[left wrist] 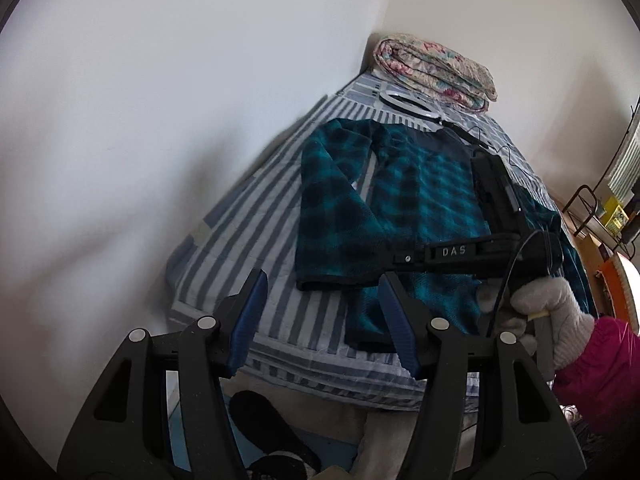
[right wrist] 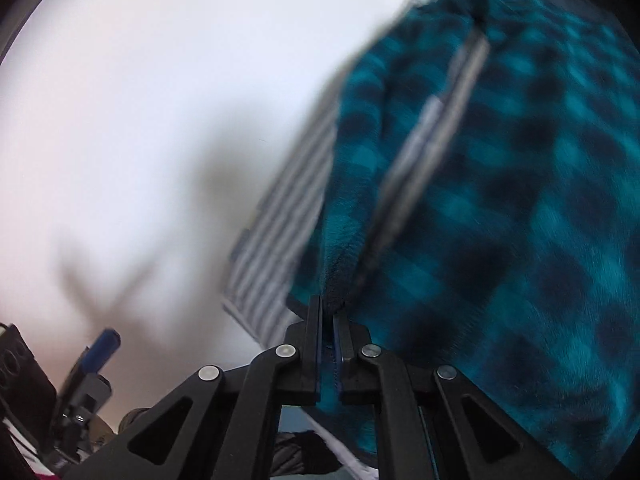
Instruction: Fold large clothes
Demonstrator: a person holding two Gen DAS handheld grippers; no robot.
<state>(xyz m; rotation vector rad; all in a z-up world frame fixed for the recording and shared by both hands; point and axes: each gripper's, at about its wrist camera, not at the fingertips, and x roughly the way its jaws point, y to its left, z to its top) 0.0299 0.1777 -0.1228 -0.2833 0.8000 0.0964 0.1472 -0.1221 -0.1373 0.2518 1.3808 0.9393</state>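
So the teal plaid fleece top (left wrist: 400,200) is lying on the striped bedsheet (left wrist: 248,232), mostly spread out, with 1 sleeve (left wrist: 332,200) already flopped down along the body on the wall side. I'd call this early in the fold: nothing is stacked into a neat packet yet, the hem end near the foot of the bed is a bit rumpled, and the side nearest the room looks untouched as far as I can tell.

Right gripper (right wrist: 328,316) has its jaws pinched together on an edge of the fleece, fabric bunched right between the blue pads. Left gripper (left wrist: 320,320) is roughly half open with nothing in it, hovering above the near edge of the bed with the hem just past its fingertips. My guess is it needs to grab a matching corner before any real fold can happen.

What each camera gives you: the left wrist view shows the whole layout, including the gloved hand (left wrist: 548,312) holding the right tool, a folded floral quilt (left wrist: 436,68) at the head of the bed and a white ring thing (left wrist: 408,102) in front of it. Right wrist view is blurry and close, but it's the only 1 that shows the actual pinch on the cloth.
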